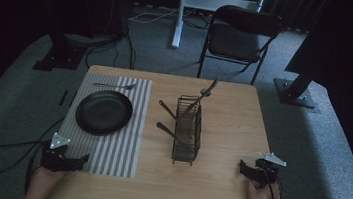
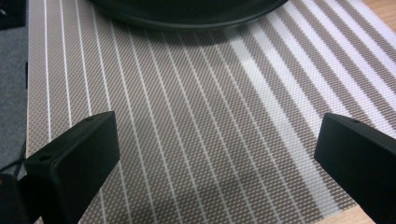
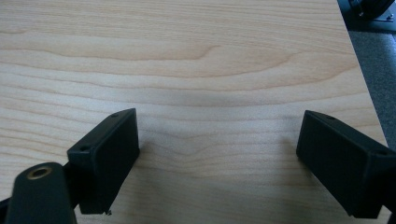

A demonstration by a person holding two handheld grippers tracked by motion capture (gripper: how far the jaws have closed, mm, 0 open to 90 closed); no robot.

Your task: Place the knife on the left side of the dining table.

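Observation:
A black plate (image 1: 104, 112) lies on a striped placemat (image 1: 123, 149) on the left half of the wooden table (image 1: 230, 136). A single utensil (image 1: 115, 86) rests on the mat beyond the plate. Mid-table stands a black wire cutlery basket (image 1: 187, 131) with several dark-handled utensils (image 1: 205, 95) leaning out of it. My left gripper (image 1: 82, 161) sits at the mat's near left corner, open, nothing between its jaws. In the left gripper view the left gripper (image 2: 217, 135) hovers over the placemat (image 2: 196, 116), the plate (image 2: 187, 11) rim ahead. My right gripper (image 1: 243, 168) (image 3: 217, 126) is open over bare table (image 3: 187, 56) at the near right.
A black folding chair (image 1: 239, 36) stands beyond the table's far edge, with a white stand leg (image 1: 178, 19) beside it. Cables trail over the grey carpet (image 1: 2, 152) at the left. The table's right edge (image 3: 362, 79) runs close to my right gripper.

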